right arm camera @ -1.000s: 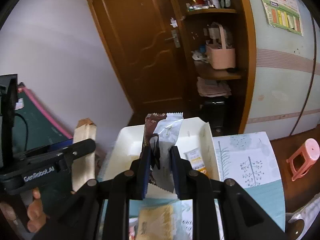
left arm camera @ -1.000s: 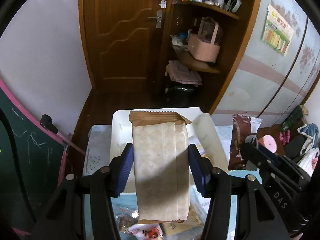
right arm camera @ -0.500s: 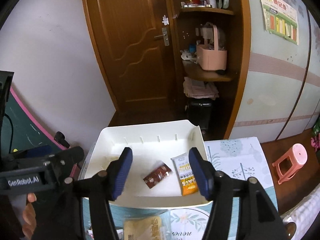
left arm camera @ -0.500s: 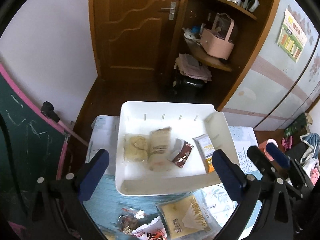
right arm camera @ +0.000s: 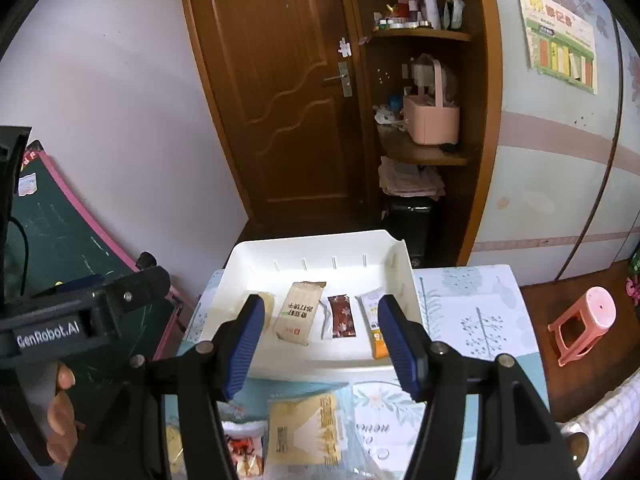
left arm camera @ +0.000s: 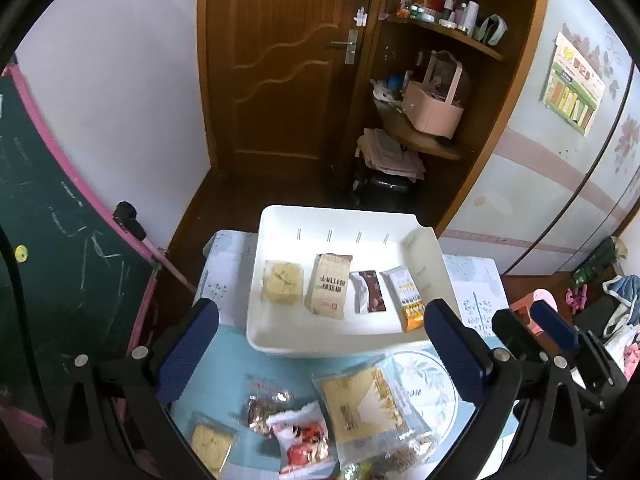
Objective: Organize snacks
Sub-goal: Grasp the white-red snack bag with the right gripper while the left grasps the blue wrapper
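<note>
We look down on a table under a pale blue patterned cloth, with a brown door and a corner shelf behind it. On the table's far half sits a white tray, its rim touching the cloth. Four snacks lie flat in a row inside it, close together: from the left, a yellow cake, a tan packet, a dark red bar and a white-and-orange pack.

Our left gripper hangs over the tray's near edge, its blue pads spread wide with nothing between them. Our right gripper also stands parted and empty, about half as wide, hovering just in front of the tray. A hand holds the left tool at the lower left of the right view.

Nearer us, loose on the cloth, lie more snacks: a big clear bag with a yellow label, a red-and-white wrapper, a small clear pouch and a square biscuit. A pink stool stands on the floor to the right.
</note>
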A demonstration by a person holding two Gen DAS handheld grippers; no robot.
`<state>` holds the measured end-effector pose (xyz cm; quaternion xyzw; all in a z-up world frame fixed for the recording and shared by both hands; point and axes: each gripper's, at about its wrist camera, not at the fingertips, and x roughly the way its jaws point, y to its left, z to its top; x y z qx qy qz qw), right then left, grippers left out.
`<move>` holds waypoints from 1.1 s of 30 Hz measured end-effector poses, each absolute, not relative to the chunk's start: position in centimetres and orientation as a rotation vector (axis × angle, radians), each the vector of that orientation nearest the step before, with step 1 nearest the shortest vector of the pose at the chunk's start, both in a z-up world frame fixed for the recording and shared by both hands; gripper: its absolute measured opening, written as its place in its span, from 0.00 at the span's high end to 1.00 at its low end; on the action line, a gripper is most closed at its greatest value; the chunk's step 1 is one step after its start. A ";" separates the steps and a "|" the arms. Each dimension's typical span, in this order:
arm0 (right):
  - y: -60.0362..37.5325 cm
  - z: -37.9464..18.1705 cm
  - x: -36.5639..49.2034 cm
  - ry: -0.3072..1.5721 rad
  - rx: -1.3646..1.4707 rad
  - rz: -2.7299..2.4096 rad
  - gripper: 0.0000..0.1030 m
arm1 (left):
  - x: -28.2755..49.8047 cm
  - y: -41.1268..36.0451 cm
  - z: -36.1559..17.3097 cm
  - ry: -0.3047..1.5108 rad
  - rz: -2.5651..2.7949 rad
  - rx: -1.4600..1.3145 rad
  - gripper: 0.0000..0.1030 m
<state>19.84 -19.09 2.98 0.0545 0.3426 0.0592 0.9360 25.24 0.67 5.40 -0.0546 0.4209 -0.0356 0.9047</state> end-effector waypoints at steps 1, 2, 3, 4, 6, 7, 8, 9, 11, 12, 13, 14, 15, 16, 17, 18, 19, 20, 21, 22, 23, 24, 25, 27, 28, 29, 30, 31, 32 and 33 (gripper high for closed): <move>-19.2 3.3 19.1 0.693 0.109 0.121 0.42 | 24.3 0.5 5.6 0.863 -0.072 -0.111 0.01; -19.3 3.6 18.5 0.687 0.109 0.122 0.42 | 23.5 0.4 5.8 0.857 -0.071 -0.108 0.01; -19.4 3.7 17.9 0.684 0.111 0.123 0.42 | 22.6 0.2 6.0 0.850 -0.069 -0.104 0.01; -19.5 4.0 17.3 0.683 0.116 0.129 0.42 | 21.6 0.0 6.3 0.840 -0.067 -0.099 0.01; -19.9 4.4 16.2 0.686 0.131 0.146 0.42 | 19.8 -0.3 6.9 0.822 -0.065 -0.086 0.01; -20.0 4.6 15.6 0.690 0.140 0.158 0.42 | 18.6 -0.5 7.3 0.810 -0.061 -0.076 0.01; -20.2 4.8 15.0 0.695 0.148 0.169 0.42 | 18.0 -0.7 7.5 0.803 -0.060 -0.072 0.01; -20.3 4.9 14.5 0.700 0.153 0.176 0.42 | 17.0 -0.8 7.9 0.793 -0.058 -0.065 0.01; -20.4 5.3 13.4 0.710 0.150 0.196 0.42 | 15.4 -0.9 8.4 0.780 -0.055 -0.062 0.01; -20.4 5.4 13.0 0.710 0.142 0.201 0.42 | 14.6 -0.9 8.5 0.776 -0.054 -0.061 0.01; -20.3 5.7 12.3 0.706 0.127 0.204 0.42 | 13.8 -0.8 8.7 0.771 -0.052 -0.062 0.01; -20.3 5.8 11.7 0.702 0.117 0.207 0.42 | 13.1 -0.8 8.8 0.767 -0.048 -0.062 0.01; -20.2 6.0 11.0 0.698 0.108 0.214 0.42 | 12.3 -0.7 8.9 0.762 -0.045 -0.063 0.01; -20.1 6.1 10.5 0.695 0.104 0.221 0.42 | 11.6 -0.6 9.0 0.758 -0.040 -0.064 0.01; -20.1 6.2 10.0 0.694 0.100 0.230 0.42 | 10.8 -0.5 9.0 0.754 -0.034 -0.064 0.01; -20.0 6.3 9.4 0.693 0.097 0.240 0.42 | 10.1 -0.3 8.9 0.751 -0.029 -0.065 0.01; -20.0 6.3 8.9 0.693 0.094 0.247 0.42 | 9.5 -0.1 8.8 0.750 -0.026 -0.068 0.01; -19.8 6.3 8.3 0.692 0.089 0.255 0.42 | 9.0 0.0 8.7 0.751 -0.026 -0.070 0.01; -19.7 6.2 7.8 0.691 0.083 0.263 0.42 | 8.3 0.3 8.5 0.754 -0.024 -0.074 0.01; -19.6 6.1 7.2 0.690 0.076 0.270 0.42 | 7.8 0.5 8.2 0.756 -0.023 -0.077 0.01; -19.5 5.9 6.7 0.692 0.066 0.280 0.42 | 7.3 0.7 7.9 0.761 -0.021 -0.078 0.01; -19.3 5.5 6.2 0.699 0.055 0.291 0.42 | 6.5 1.1 7.4 0.767 -0.013 -0.079 0.01; -19.1 5.1 5.9 0.705 0.046 0.301 0.42 | 5.9 1.3 6.9 0.771 -0.007 -0.081 0.01; -18.7 3.7 4.8 0.732 0.029 0.334 0.42 | 4.7 2.0 5.6 0.783 0.008 -0.085 0.01; -18.6 3.1 4.3 0.744 0.024 0.346 0.42 | 4.1 2.6 4.6 0.799 0.019 -0.088 0.01; -18.4 2.1 3.8 0.762 0.016 0.362 0.42 | 3.7 3.0 3.7 0.816 0.022 -0.090 0.01; -18.2 1.0 3.2 0.781 0.006 0.381 0.42 | 3.4 3.4 2.7 0.839 0.027 -0.091 0.01; -17.9 0.0 2.8 0.801 -0.005 0.396 0.42 | 3.0 3.9 1.5 0.864 0.029 -0.091 0.01; -17.7 -1.2 2.4 0.826 -0.017 0.411 0.42 | 2.7 4.3 0.6 0.883 0.028 -0.092 0.01; -17.4 -2.2 2.1 0.847 -0.024 0.423 0.42 | 2.2 4.9 -0.8 0.912 0.031 -0.088 0.01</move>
